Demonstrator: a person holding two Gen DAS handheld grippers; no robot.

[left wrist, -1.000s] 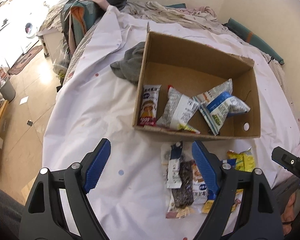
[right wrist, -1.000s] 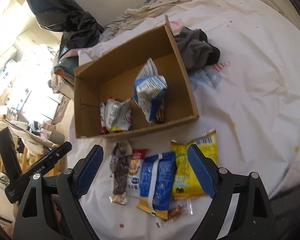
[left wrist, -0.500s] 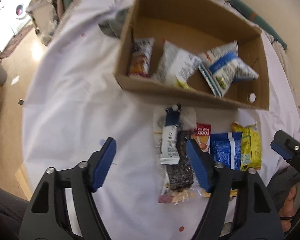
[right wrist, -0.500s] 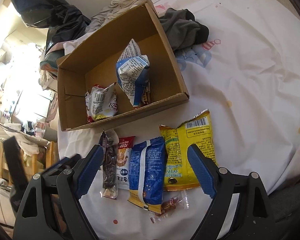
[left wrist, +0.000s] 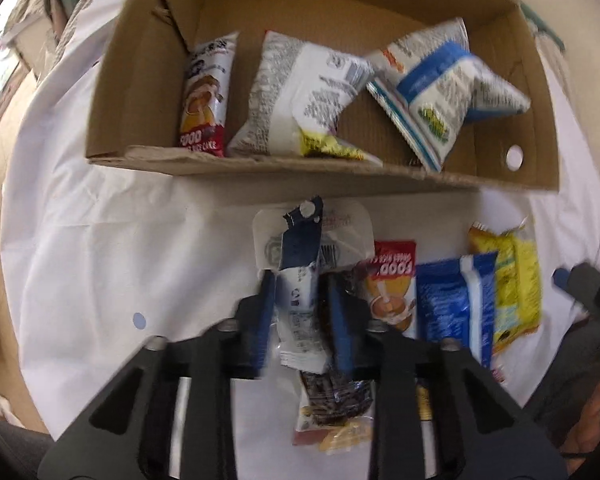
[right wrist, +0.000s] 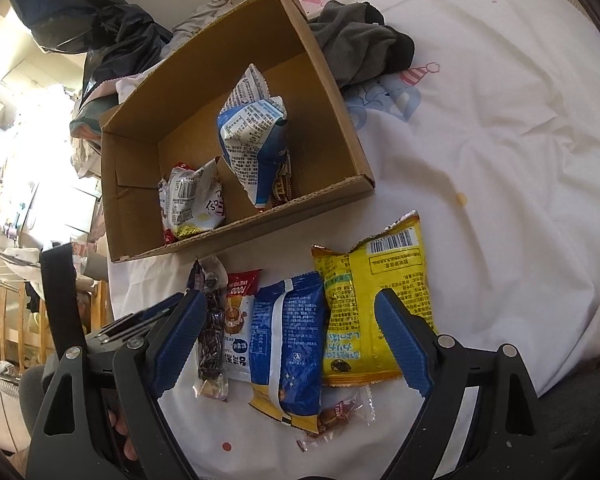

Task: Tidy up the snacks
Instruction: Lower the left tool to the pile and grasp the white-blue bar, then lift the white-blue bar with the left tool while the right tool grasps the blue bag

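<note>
Left gripper (left wrist: 300,316): black plastic frame showing 2 angled arms with triangular cut-outs, silver screw heads sitting at the joints, 2 blue fingers (left wrist: 265,312) blurring with motion. Right gripper (right wrist: 288,340): same black frame with cut-outs, 4 round silver screws showing on top, 2 blue pads (right wrist: 400,344) carrying a fine ribbed texture and saw-toothed lower edges. Bare fingertips of the person's hand (right wrist: 122,436) peeking beside the frame; no sleeve showing.

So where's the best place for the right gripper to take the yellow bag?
Probably across its narrow width at mid-body, coming straight down. The yellow bag lies flat on the sheet, its right long edge clear; the blue bag crowds its left edge, so set that finger carefully.
</note>
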